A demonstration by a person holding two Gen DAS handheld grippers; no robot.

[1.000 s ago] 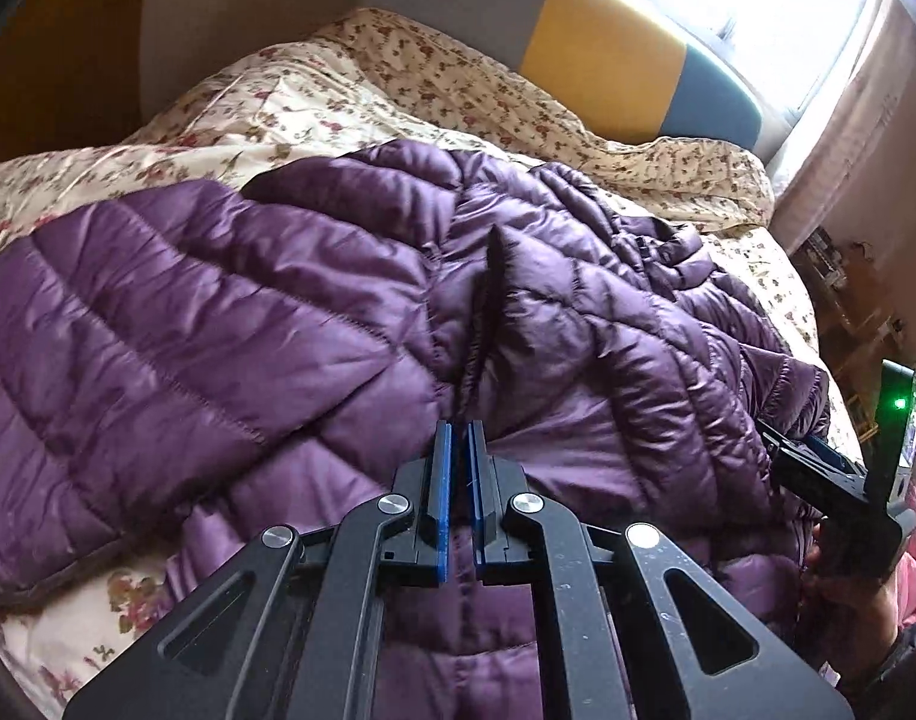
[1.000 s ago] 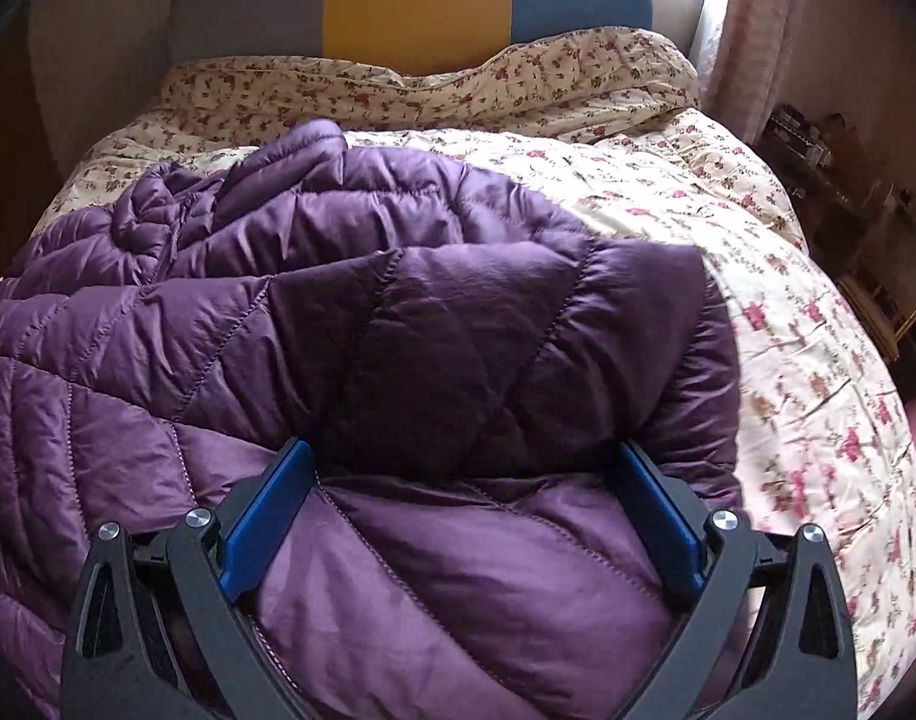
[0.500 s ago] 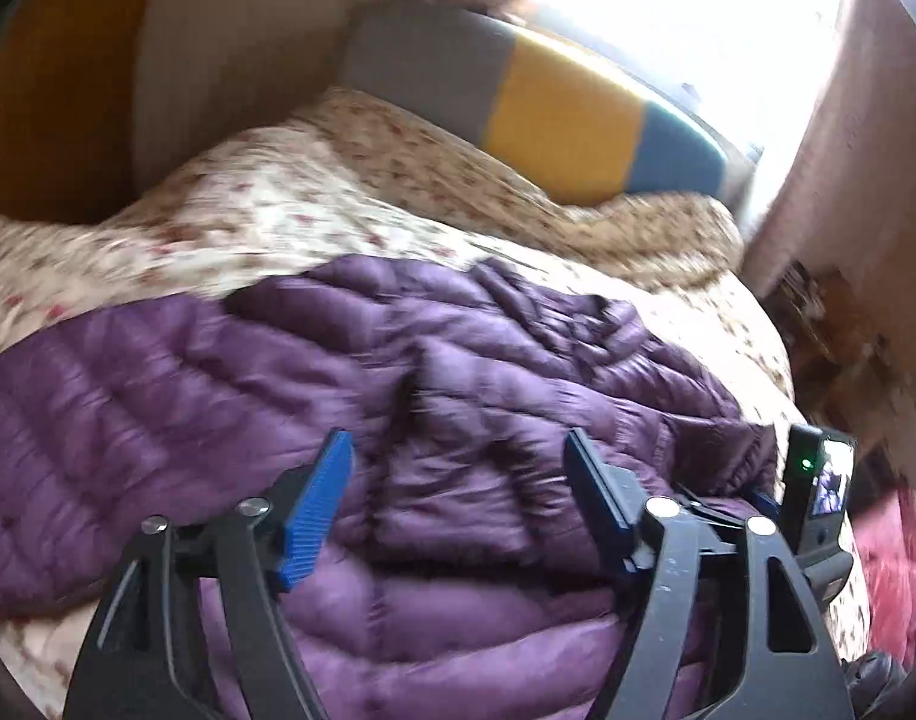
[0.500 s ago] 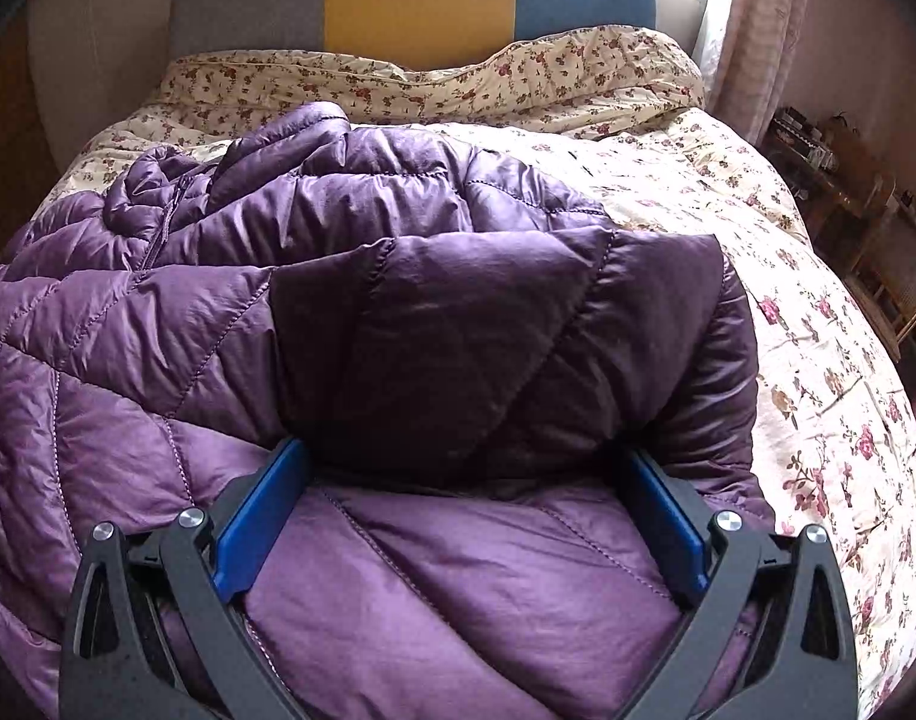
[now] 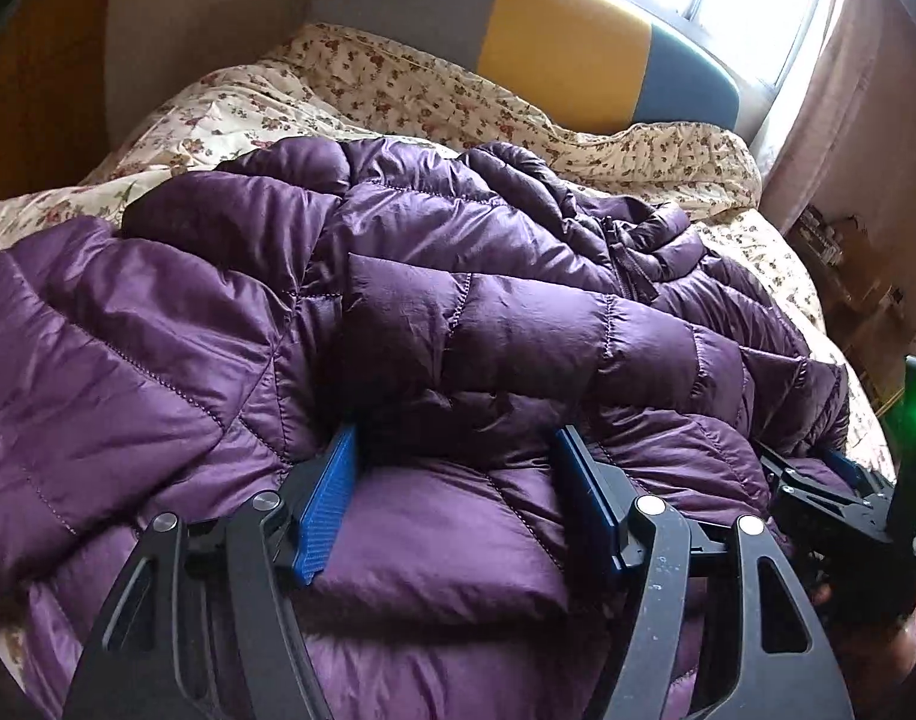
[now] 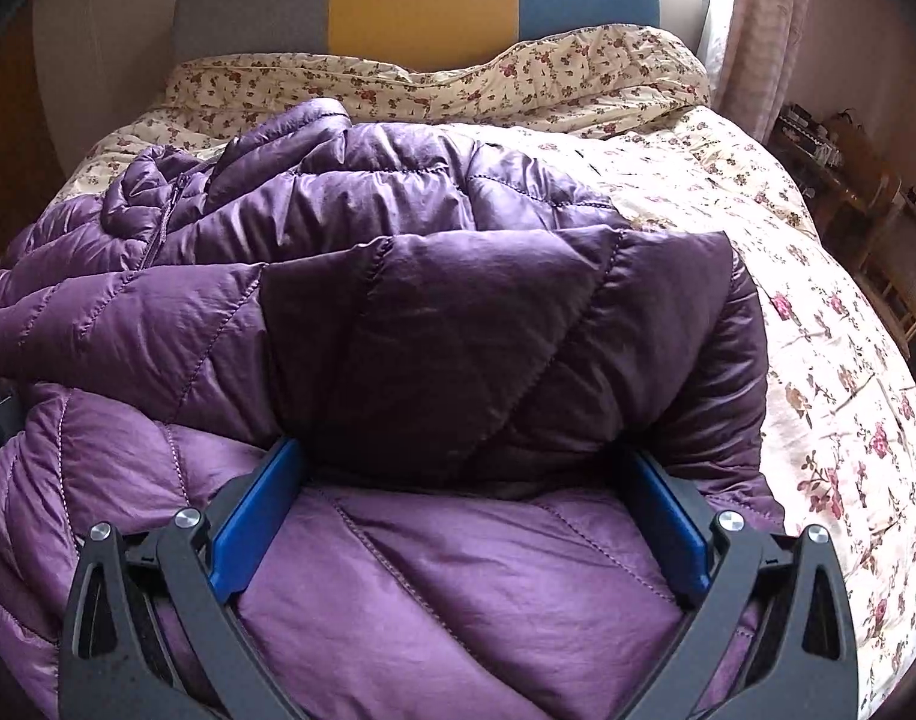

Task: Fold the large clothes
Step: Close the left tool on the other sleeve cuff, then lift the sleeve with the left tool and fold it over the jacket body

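Observation:
A purple quilted puffer jacket (image 5: 458, 312) lies spread and partly folded on the bed; it also fills the right wrist view (image 6: 446, 324). My left gripper (image 5: 458, 450) is open, its blue pads resting on the jacket's near edge with fabric bulging between them. My right gripper (image 6: 458, 462) is open too, its pads straddling a folded-over dark panel of the jacket. The right gripper also shows at the right edge of the left wrist view (image 5: 818, 480). The zipper and collar lie bunched toward the far side (image 6: 170, 210).
A floral duvet (image 6: 788, 300) covers the bed under the jacket. A grey, yellow and blue headboard (image 6: 422, 0) stands at the far end. A curtain (image 6: 764, 30) and cluttered wooden furniture (image 6: 848, 180) are to the right.
My left gripper has opened from shut and let go of the jacket fabric, then settled lower on the near edge. The right gripper stays open with little movement.

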